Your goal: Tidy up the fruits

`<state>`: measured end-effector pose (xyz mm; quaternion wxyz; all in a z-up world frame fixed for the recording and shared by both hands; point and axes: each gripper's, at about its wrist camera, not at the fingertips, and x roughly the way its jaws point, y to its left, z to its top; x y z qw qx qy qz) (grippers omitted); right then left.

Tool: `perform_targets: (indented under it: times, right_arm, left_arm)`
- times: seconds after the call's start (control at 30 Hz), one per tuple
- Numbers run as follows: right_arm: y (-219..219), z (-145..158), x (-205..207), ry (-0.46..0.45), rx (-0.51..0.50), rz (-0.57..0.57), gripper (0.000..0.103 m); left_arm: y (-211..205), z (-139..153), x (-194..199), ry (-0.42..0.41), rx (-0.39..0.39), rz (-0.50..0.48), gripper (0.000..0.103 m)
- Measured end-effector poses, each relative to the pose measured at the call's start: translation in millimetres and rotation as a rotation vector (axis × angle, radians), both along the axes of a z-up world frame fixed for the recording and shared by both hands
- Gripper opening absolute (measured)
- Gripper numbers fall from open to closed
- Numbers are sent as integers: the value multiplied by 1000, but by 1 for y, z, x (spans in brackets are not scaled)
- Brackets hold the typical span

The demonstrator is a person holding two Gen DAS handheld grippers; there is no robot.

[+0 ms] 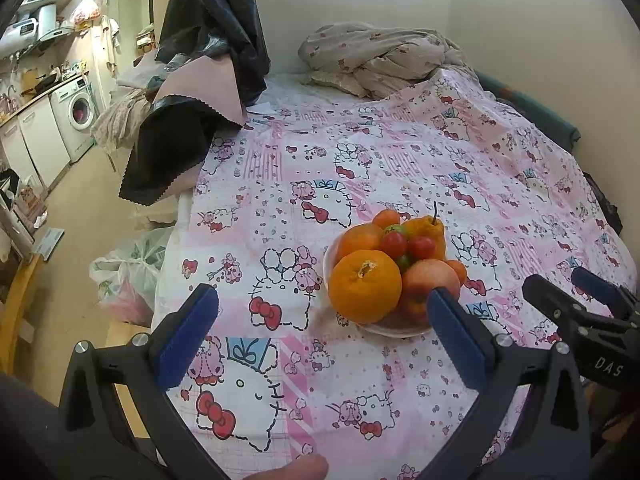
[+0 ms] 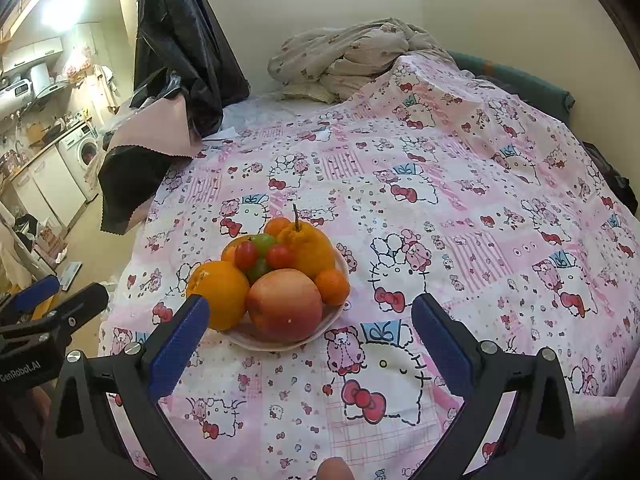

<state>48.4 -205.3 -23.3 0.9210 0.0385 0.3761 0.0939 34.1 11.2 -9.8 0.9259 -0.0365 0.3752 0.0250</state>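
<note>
Hovering low over the bed, both sets of fingers spread wide and gripping nothing. Left gripper (image 1: 322, 332) sitting just short of the plate (image 1: 394, 330), its right finger (image 1: 456, 340) overlapping the plate's near edge in that view, though whether touching cannot be told. Right gripper (image 2: 310, 344) framing the plate's near rim (image 2: 256, 344) from the other side, left finger (image 2: 180, 344) lying across the front of the big orange (image 2: 218, 292).

Looking risky already: fruit heaped high on a small plate, resting on soft bedding (image 2: 460, 208) rather than a firm surface. Nudging the rim probably tipping the whole pile. Pulling the big orange or the apple (image 2: 286, 304) from the front likely loosening what leans behind. Cherry tomatoes (image 2: 264, 254) perching on top, ready to roll off across the quilt.

Moving farther in: big orange (image 1: 364, 286) and apple (image 1: 430, 280) nearest, just ahead of the fingertips. Behind them, the tomatoes and a green fruit (image 2: 264, 242), then the bumpy stalked citrus (image 2: 308, 248) and small mandarins (image 2: 332, 286) at the back. Beyond that, open quilt, then rumpled bedclothes (image 2: 344, 56) against the wall.
</note>
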Motion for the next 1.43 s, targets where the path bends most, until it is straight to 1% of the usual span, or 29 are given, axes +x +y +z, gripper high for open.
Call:
perform_targets:
  times: [1.3, 1.43]
  right_arm:
    - [-1, 0, 1, 0, -4, 0, 103]
    - [-1, 2, 2, -3, -8, 6, 103]
  left_arm:
    - [0, 0, 1, 2, -5, 1, 103]
    - [-1, -1, -1, -2, -15, 5, 103]
